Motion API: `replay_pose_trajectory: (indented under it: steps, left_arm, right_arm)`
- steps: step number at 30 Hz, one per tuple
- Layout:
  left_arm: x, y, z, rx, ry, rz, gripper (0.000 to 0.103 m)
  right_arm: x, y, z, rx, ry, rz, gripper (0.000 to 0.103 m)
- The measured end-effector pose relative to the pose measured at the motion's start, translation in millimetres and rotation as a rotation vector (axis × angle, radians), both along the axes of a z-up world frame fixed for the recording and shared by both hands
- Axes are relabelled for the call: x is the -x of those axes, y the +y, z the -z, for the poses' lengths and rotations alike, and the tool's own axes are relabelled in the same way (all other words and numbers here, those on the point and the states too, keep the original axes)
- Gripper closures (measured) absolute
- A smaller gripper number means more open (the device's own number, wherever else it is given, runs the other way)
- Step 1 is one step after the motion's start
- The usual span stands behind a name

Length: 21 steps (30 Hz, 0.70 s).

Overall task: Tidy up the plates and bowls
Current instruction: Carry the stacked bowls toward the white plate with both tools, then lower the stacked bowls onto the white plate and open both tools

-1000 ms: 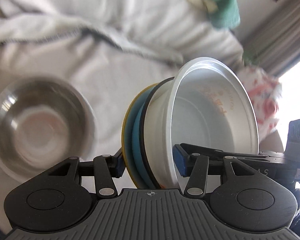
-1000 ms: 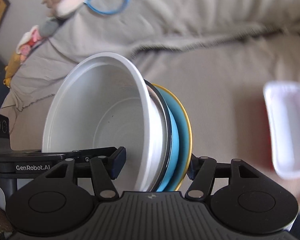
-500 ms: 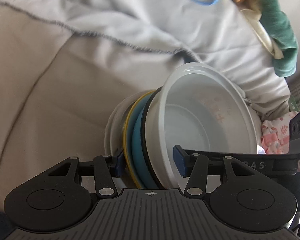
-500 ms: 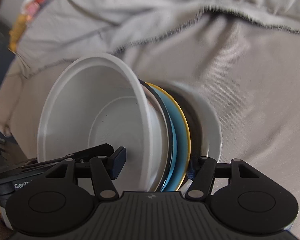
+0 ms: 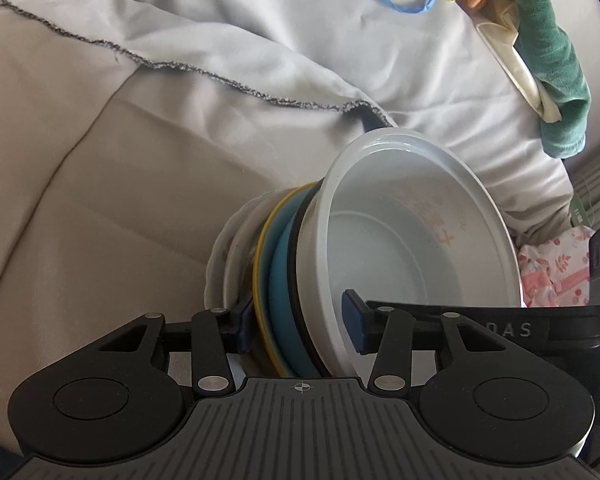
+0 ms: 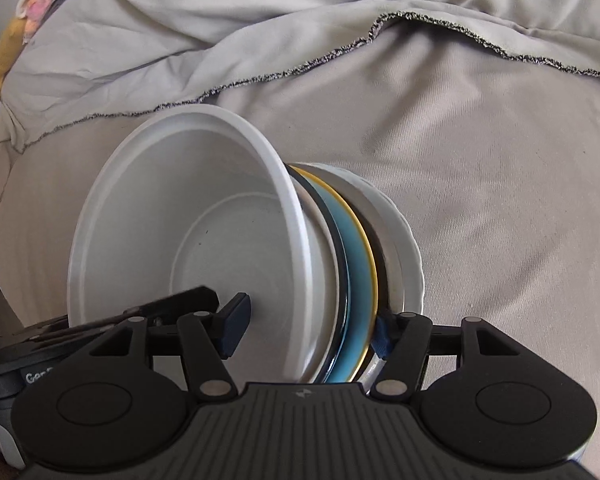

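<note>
A stack of a white bowl [image 5: 416, 240], a black-rimmed dish and a blue plate with a yellow rim [image 5: 280, 280] is held from both sides. My left gripper [image 5: 300, 324] is shut on the stack's near rim. My right gripper [image 6: 308, 332] is shut on the opposite rim, where the white bowl [image 6: 204, 232] and blue plate [image 6: 356, 280] show. A white scalloped plate [image 5: 220, 264] lies right under the stack on the bed, seen also in the right wrist view [image 6: 408, 252]. Whether the stack touches it is hidden.
Beige bedding [image 5: 100, 200] lies all around, with a pale sheet with a dark stitched hem [image 5: 240, 88] behind. A green cloth [image 5: 556, 64] and a blue ring [image 5: 400, 0] sit at the far right. Floral fabric [image 5: 556, 272] lies beyond the bowl.
Both grippers carried the stack away from the steel bowl and white rectangular container and lowered it over the white scalloped plate. The grips have not changed.
</note>
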<state>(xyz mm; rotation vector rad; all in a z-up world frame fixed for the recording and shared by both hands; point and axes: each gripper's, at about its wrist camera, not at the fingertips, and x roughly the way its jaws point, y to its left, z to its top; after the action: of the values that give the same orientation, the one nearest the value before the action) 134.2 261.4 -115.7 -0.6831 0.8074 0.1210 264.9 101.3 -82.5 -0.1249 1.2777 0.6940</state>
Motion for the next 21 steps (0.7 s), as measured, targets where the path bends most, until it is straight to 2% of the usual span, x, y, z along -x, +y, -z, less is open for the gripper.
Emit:
replay_pose_trajectory:
  steps: [3, 6, 13, 14, 18, 21]
  left_arm:
    - [-1.0, -2.5, -0.3, -0.017, 0.006, -0.004, 0.055]
    - [-1.8, -2.6, 0.5, -0.014, 0.01, -0.007, 0.055]
    - [-2.7, -3.5, 0.0, -0.019, 0.005, -0.006, 0.055]
    - [-2.3, -4.6, -0.9, -0.028, 0.003, -0.004, 0.057]
    - [-3.4, -7.4, -1.9, -0.057, -0.002, 0.001, 0.057]
    - [-3.5, -6.9, -2.4, -0.052, -0.005, 0.003, 0.058]
  right_arm:
    - [-3.5, -2.5, -3.1, 0.014, 0.032, 0.006, 0.05]
    - [-2.0, -6.6, -8.3, 0.011, 0.049, 0.011, 0.051]
    - [9.7, -20.8, -27.9, -0.01, -0.024, 0.022, 0.053]
    - [9.8, -22.4, -30.4, -0.005, -0.04, 0.03, 0.052]
    - [22.9, -23.6, -54.3, 0.013, -0.25, -0.003, 0.052]
    - [22.7, -22.4, -64.0, 0.015, -0.285, -0.022, 0.052]
